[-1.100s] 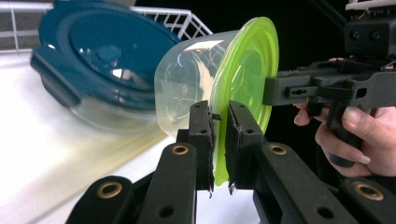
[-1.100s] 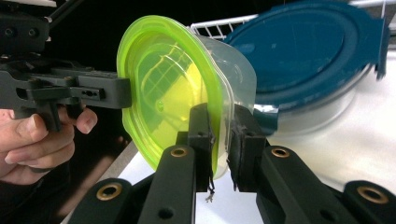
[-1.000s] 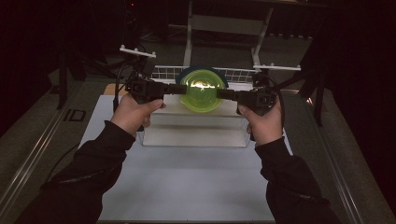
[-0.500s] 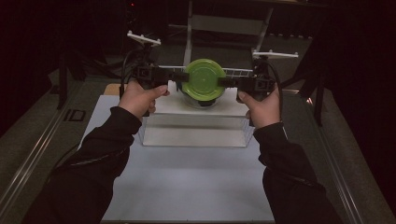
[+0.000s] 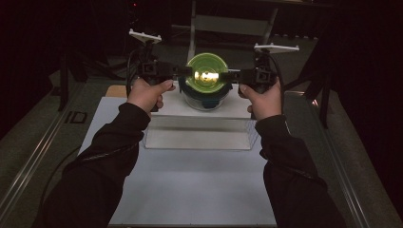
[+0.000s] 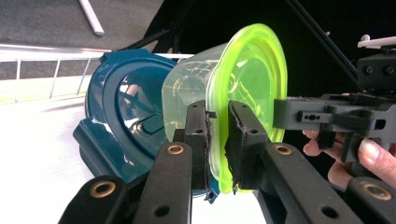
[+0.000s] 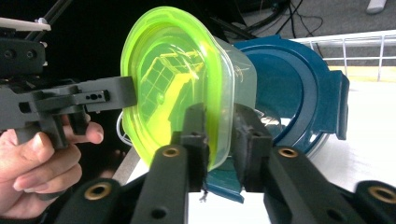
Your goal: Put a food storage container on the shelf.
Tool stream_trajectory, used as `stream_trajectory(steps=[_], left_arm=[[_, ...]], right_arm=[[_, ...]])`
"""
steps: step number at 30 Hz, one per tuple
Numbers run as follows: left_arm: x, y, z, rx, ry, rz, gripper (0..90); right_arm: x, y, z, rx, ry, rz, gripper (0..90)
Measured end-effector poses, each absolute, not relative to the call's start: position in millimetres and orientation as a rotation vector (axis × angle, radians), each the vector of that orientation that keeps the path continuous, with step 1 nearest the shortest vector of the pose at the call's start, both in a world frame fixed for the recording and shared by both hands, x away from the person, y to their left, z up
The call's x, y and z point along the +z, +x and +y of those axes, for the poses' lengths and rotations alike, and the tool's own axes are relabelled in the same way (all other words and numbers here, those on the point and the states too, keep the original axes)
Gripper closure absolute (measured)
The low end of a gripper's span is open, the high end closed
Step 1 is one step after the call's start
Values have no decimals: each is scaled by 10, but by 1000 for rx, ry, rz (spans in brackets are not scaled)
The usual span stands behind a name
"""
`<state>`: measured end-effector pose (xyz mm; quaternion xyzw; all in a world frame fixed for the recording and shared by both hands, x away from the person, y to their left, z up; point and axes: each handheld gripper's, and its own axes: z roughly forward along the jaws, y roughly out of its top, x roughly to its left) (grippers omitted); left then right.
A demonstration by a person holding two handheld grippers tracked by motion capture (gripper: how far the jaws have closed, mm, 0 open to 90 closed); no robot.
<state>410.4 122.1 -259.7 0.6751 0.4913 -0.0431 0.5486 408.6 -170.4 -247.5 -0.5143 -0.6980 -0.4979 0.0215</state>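
Both pairs of black fingers pinch the rim of a clear container with a lime-green lid (image 5: 207, 74): the left gripper (image 6: 217, 140) clamps its edge at centre-bottom of the left gripper view, and the right gripper (image 7: 220, 140) clamps the opposite edge in the right gripper view. A white table (image 5: 195, 185) fills the lower half of the high view, with a clear box-like stand (image 5: 199, 128) at mid-frame; the room behind is dark, with metal frame legs and a grey floor along the top. At upper centre the container hangs between the grippers, above a dark blue lidded container (image 5: 205, 99) on the stand. The held one has translucent walls and a glossy, rounded green lid, tilted toward the camera and catching a bright glare.
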Motion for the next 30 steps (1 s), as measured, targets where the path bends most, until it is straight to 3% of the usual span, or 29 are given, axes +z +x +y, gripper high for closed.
stream_trajectory(steps=[20, 30], left_arm=[[-2651, 4172, 1104, -85, 1564, 1193, 555], [-2653, 4124, 1147, -53, 1563, 1137, 356]], right_arm=[[-2495, 4222, -1715, -1550, -1662, -2061, 571], [-2475, 4196, -1763, -1608, -1631, -2109, 382]])
